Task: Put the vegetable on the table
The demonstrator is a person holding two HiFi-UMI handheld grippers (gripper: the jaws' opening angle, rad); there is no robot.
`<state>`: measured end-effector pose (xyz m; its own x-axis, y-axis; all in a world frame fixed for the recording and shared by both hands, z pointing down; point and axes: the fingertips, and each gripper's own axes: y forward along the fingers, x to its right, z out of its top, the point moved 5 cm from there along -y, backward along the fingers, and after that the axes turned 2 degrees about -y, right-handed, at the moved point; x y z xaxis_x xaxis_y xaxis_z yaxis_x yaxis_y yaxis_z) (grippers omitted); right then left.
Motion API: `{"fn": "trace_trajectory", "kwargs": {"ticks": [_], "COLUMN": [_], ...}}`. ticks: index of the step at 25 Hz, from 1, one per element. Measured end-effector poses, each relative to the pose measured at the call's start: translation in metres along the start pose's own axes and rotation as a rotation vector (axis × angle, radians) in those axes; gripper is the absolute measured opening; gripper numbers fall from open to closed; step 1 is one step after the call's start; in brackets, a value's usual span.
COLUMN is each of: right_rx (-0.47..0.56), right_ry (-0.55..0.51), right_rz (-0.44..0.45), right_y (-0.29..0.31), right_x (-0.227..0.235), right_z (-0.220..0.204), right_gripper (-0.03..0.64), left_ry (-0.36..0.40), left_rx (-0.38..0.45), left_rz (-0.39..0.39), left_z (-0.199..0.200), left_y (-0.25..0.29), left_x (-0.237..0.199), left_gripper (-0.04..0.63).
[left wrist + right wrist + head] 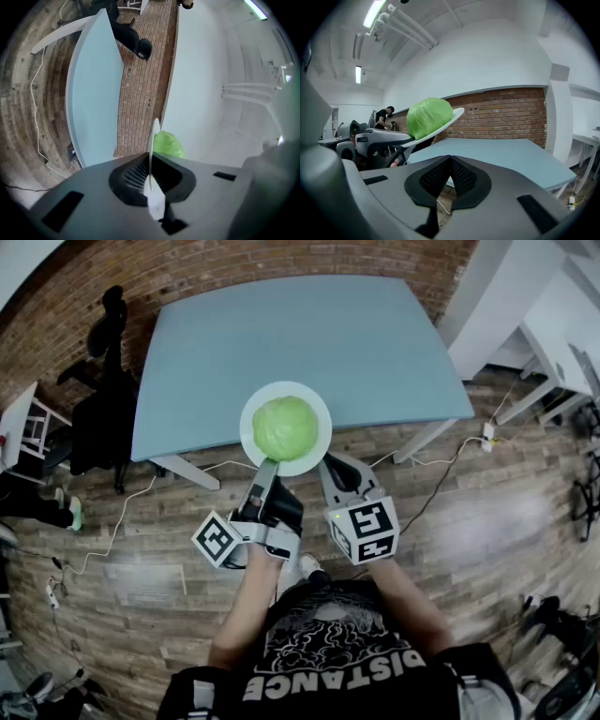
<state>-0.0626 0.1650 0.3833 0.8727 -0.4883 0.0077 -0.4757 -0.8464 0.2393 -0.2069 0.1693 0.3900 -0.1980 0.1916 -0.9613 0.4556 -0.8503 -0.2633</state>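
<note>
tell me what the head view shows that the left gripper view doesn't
Only the head view: both grippers, with the left gripper at the near rim of the white plate and the right gripper beside it, plus the person's black shirt. Only the left gripper view: the plate edge-on, pinched between that gripper's fingers. Both: the green cabbage on the plate and the blue table.

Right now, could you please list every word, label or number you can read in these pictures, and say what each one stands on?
"DISTANCE": white print on the person's black shirt, upside down in the head view.
Left marker cube and right marker cube: black-and-white square patterns only, no words.
Cabbage, plate, table: no print visible.
</note>
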Motion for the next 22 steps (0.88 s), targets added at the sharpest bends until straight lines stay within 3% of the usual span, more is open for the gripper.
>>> {"fn": "trace_trajectory", "kwargs": {"ticks": [10,22], "right_rx": [0.027,0.037], "right_ry": [0.03,0.021], "right_rz": [-0.03,-0.002], "right_y": [0.003,0.016], "right_x": [-0.008,-0.003], "right_z": [0.001,-0.002], "right_gripper": [0.009,0.009], "left_ry": [-0.012,-0.014], "left_rx": [-0.008,0.008], "left_rz": [-0.008,-0.012], "left_z": [0.012,0.016], "left_y": [-0.003,0.005], "left_x": [0.001,-0.007], "left_gripper": [0.009,0.009]}}
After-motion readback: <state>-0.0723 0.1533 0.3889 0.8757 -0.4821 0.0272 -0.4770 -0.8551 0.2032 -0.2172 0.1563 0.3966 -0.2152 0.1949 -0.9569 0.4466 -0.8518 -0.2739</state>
